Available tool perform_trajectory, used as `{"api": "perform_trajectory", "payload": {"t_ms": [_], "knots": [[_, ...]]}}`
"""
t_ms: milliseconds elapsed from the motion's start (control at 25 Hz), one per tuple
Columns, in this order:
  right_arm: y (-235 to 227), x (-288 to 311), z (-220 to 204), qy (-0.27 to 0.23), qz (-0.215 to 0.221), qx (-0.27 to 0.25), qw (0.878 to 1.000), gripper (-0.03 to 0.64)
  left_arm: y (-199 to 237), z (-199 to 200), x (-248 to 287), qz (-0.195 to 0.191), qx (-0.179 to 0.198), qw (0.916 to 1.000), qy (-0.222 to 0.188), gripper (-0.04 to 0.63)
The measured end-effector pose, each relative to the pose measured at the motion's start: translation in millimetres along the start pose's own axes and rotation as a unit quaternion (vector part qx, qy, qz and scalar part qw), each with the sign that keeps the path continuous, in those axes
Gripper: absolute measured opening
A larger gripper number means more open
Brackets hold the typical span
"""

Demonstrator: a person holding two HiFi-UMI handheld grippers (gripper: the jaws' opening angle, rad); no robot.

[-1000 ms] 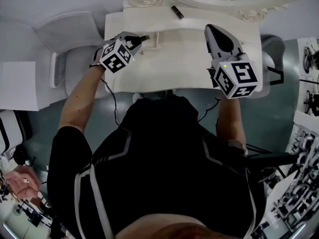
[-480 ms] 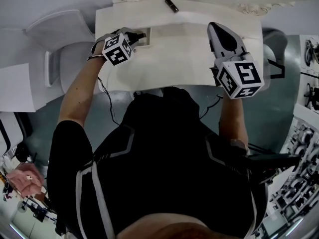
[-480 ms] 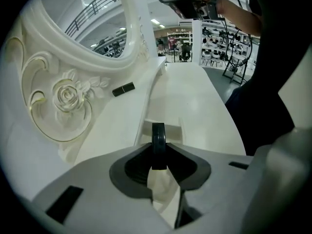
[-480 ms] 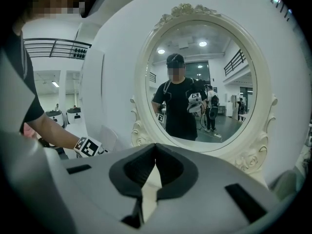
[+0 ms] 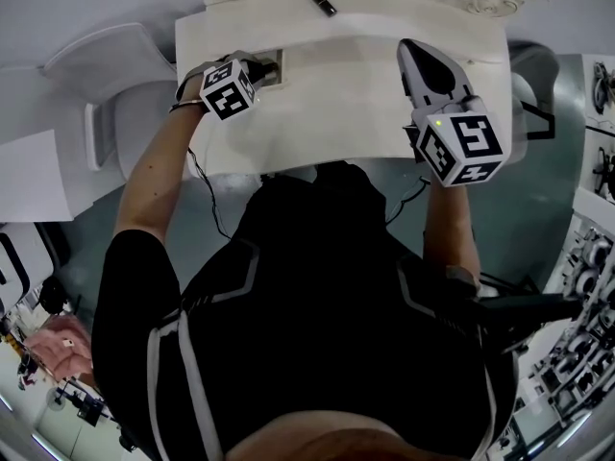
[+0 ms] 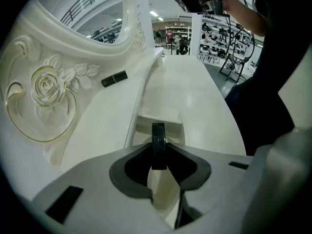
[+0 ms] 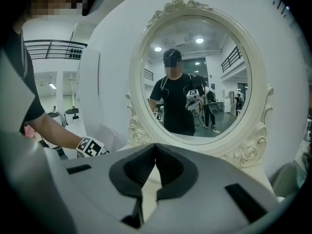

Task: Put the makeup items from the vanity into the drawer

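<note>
Over the drawer [image 6: 169,120], dark disc [image 6: 158,141] pinched in left claw [image 6: 159,156]; right claw [image 7: 155,148] closed, empty.

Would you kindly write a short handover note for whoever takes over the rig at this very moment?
Left gripper: shut on a thin dark round item, held edge-on just above the drawer opening.
Right gripper: shut, empty, pointing at the mirror.
Vanity: a black tube lies on the back ledge.
Done: round item picked up.
Left: drop it into the drawer, then fetch the tube.
</note>
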State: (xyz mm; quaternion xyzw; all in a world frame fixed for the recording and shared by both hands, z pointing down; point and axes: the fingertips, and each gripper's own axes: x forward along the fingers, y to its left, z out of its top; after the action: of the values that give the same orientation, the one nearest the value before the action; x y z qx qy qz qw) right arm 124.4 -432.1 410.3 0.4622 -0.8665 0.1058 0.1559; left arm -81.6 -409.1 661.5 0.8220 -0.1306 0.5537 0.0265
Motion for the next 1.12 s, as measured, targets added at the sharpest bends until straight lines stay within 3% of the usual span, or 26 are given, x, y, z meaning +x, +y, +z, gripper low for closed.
{"api": "perform_trajectory", "payload": {"t_ms": [800,1120], "knots": [[3,-16,-6,-0.001,-0.004,0.006,1.0,0.006,6,7,0,-0.004,-0.016,0.9997,-0.019,0.1],[7,-27,-1,-0.01,-0.008,0.0,1.0,0.006,5,13,-16,0.004,-0.006,0.9994,-0.034,0.14]]}}
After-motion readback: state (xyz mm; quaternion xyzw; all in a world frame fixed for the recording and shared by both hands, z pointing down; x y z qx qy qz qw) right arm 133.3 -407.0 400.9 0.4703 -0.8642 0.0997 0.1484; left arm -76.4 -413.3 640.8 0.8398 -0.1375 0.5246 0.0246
